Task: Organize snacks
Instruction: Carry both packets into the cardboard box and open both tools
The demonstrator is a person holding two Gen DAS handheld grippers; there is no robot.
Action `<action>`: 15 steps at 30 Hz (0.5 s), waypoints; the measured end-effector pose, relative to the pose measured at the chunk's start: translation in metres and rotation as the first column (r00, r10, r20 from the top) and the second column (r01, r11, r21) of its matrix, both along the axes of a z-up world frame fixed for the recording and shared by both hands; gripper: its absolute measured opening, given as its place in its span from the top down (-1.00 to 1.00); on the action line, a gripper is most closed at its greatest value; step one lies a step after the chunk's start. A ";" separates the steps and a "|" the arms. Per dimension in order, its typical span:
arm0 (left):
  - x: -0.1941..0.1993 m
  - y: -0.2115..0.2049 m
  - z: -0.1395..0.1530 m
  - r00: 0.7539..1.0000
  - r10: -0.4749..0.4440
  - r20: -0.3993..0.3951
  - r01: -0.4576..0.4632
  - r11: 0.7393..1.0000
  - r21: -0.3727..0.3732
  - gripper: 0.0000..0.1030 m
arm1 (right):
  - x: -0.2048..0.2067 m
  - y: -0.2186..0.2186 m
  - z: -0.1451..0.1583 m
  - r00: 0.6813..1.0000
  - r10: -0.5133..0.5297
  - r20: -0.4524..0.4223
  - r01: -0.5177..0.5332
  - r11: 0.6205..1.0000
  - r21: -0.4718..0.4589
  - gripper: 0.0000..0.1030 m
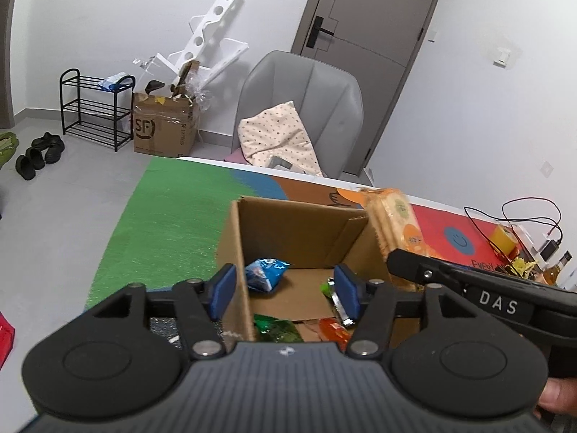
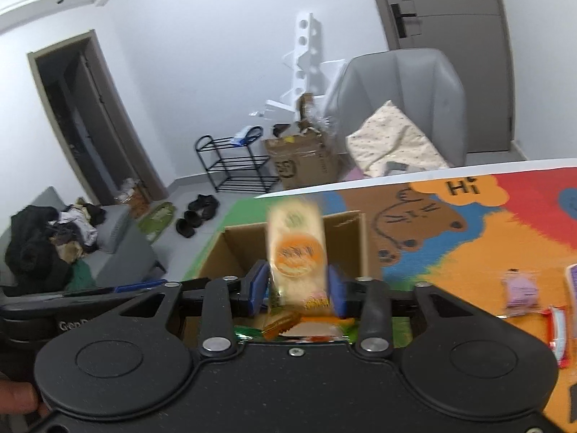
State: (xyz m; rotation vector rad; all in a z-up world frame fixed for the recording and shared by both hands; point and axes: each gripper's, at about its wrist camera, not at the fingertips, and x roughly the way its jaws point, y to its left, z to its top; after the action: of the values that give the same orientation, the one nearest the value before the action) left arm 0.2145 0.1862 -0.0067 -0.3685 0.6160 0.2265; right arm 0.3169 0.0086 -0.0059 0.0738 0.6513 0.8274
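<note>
An open cardboard box (image 1: 295, 231) stands on the colourful mat. Inside it lie a blue snack bag (image 1: 263, 274), a green packet (image 1: 277, 328) and an orange packet (image 1: 333, 328). My left gripper (image 1: 285, 281) hangs open over the box's near left corner with nothing between its blue pads. A tall orange-and-yellow cracker pack (image 1: 396, 216) stands upright above the box's right wall. In the right wrist view this cracker pack (image 2: 297, 252) is blurred between the pads of my right gripper (image 2: 298, 290), which stand slightly wider than the pack, over the box (image 2: 346, 238).
On the mat right of the box lie a purple packet (image 2: 521, 287) and a red-and-white packet (image 2: 559, 328). Cables and bottles (image 1: 523, 249) crowd the table's far right. A grey chair (image 1: 306, 101) with a pillow stands beyond the table's far edge.
</note>
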 end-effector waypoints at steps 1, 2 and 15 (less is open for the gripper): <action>-0.001 0.001 0.001 1.000 0.003 0.001 -0.003 1.000 0.001 -0.27 | -0.001 0.002 0.000 1.000 -0.002 0.003 0.002 1.000 -0.014 0.01; -0.001 0.001 0.001 1.000 0.007 0.002 -0.007 1.000 0.002 -0.31 | -0.002 0.002 0.000 1.000 -0.006 0.011 0.007 1.000 -0.024 -0.05; -0.002 -0.006 0.000 1.000 0.013 0.010 -0.013 1.000 0.003 -0.63 | -0.002 -0.049 0.001 0.994 -0.110 0.009 0.110 0.993 -0.040 -0.06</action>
State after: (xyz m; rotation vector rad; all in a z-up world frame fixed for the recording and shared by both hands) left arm 0.2129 0.1807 -0.0062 -0.3705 0.6038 0.2379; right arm 0.3148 -0.0407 -0.0048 0.0693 0.6521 0.7079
